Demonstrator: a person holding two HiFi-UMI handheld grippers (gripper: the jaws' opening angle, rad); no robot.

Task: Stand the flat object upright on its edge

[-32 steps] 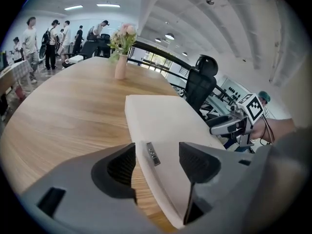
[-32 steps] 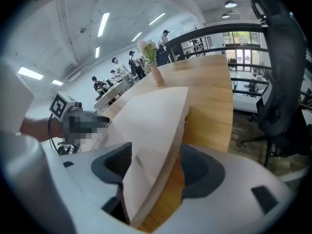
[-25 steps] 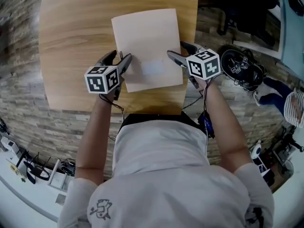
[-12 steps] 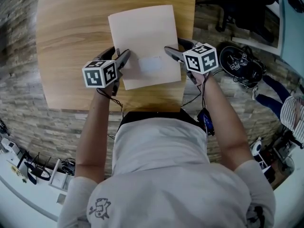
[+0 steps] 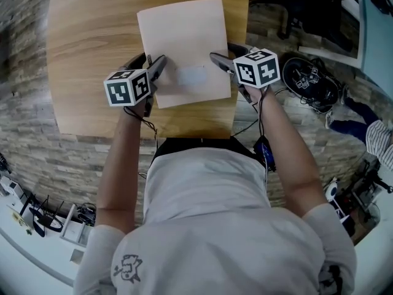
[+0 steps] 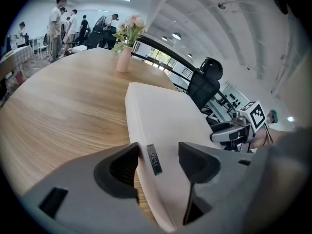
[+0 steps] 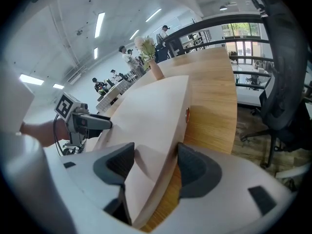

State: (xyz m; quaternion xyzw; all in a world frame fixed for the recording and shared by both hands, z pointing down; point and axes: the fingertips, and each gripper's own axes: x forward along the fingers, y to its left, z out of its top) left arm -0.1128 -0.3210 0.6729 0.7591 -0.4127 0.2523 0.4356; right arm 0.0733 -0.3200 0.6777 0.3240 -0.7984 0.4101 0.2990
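A flat cream slab (image 5: 184, 42) lies on the wooden table (image 5: 92, 42). My left gripper (image 5: 150, 62) straddles its left edge near the close corner. In the left gripper view (image 6: 158, 160) one pad rests by the slab's (image 6: 165, 116) side and the other stands off above the top face, so it is open. My right gripper (image 5: 224, 51) straddles the right edge. In the right gripper view (image 7: 156, 162) the slab's (image 7: 151, 111) edge sits between the jaws, which are closing, with a thin gap still showing at the upper pad.
A vase of flowers (image 6: 124, 52) stands at the table's far end. A black office chair (image 7: 280, 82) is beside the table on the right. Dark shoes (image 5: 310, 82) lie on the floor at the right. People (image 6: 58, 18) stand far off.
Both grippers have slid a little farther along the slab's side edges, and the right jaws have narrowed around the right edge. The slab stays flat.
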